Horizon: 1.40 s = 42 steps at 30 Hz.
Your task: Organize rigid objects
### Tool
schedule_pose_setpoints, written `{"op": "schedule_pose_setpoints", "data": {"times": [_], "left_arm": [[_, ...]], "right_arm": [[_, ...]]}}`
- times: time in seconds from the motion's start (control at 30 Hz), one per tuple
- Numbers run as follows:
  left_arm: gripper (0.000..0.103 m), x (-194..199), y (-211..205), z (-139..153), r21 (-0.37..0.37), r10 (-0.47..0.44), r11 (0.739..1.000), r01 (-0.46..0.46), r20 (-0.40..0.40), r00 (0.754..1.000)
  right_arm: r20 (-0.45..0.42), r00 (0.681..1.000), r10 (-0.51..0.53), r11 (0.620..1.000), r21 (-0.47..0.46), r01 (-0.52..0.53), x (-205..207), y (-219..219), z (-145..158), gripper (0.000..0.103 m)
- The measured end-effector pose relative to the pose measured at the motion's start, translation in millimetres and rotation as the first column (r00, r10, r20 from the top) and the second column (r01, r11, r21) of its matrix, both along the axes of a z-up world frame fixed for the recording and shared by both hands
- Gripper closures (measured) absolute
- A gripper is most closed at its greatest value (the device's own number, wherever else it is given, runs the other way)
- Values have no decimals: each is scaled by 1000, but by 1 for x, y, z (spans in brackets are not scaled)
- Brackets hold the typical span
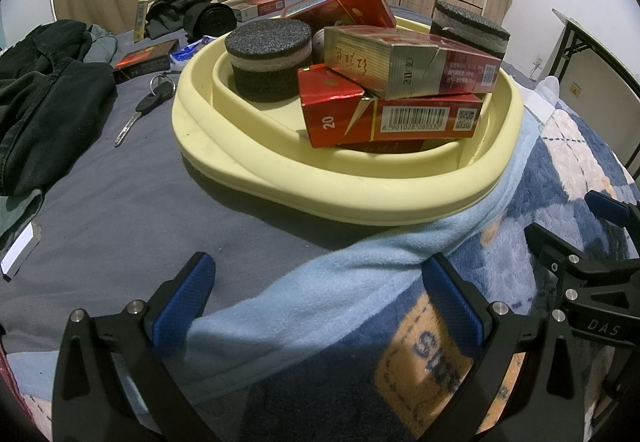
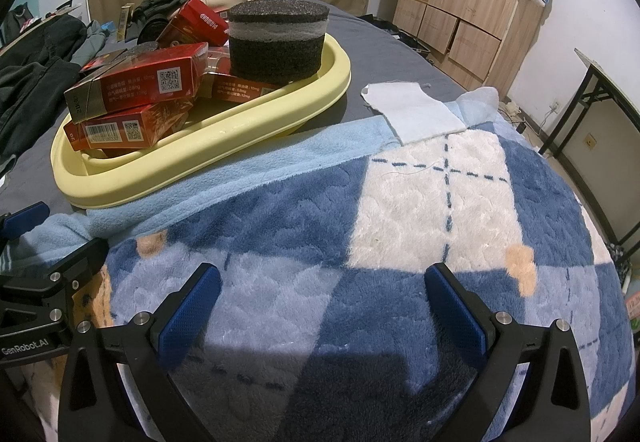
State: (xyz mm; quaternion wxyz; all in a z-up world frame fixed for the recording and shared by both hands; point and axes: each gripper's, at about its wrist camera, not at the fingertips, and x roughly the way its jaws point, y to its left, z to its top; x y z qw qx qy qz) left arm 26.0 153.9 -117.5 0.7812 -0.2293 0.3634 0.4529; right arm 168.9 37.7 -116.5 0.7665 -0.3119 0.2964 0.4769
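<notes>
Both our grippers, left gripper (image 1: 316, 306) and right gripper (image 2: 322, 316), hang with jaws spread and empty; the key (image 1: 144, 107) lies left of the tray (image 1: 360, 197), nearer our left, blade toward us.

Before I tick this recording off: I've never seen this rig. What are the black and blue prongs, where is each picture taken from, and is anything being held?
The prongs are two hand-held grippers a person carries, each with a fisheye camera looking along its jaws. One picture is from the left gripper, the other from the right gripper; each also catches its partner at the frame edge. Both stand open over a blue plaid blanket and hold nothing. Ahead, a pale yellow tray holds stacked red cigarette packs and two dark round sponges. A key, more packs and dark clothes lie on the grey sheet.
</notes>
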Motion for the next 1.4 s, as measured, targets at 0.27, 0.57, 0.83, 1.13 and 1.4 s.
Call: {"op": "schedule_pose_setpoints", "data": {"times": [0.27, 0.57, 0.83, 1.13, 1.4], "left_arm": [[0, 0, 0, 0, 0, 0, 1000, 0, 0, 1000], [0, 0, 0, 0, 0, 0, 1000, 0, 0, 1000], [0, 0, 0, 0, 0, 0, 1000, 0, 0, 1000], [0, 0, 0, 0, 0, 0, 1000, 0, 0, 1000], [0, 0, 0, 0, 0, 0, 1000, 0, 0, 1000]], "right_arm": [[0, 1000, 0, 1000, 0, 0, 0, 0, 0, 0], [0, 1000, 0, 1000, 0, 0, -2, 0, 0, 0], [0, 1000, 0, 1000, 0, 0, 0, 0, 0, 0], [0, 1000, 0, 1000, 0, 0, 2, 0, 0, 0], [1, 1000, 0, 1000, 0, 0, 1, 0, 0, 0]]}}
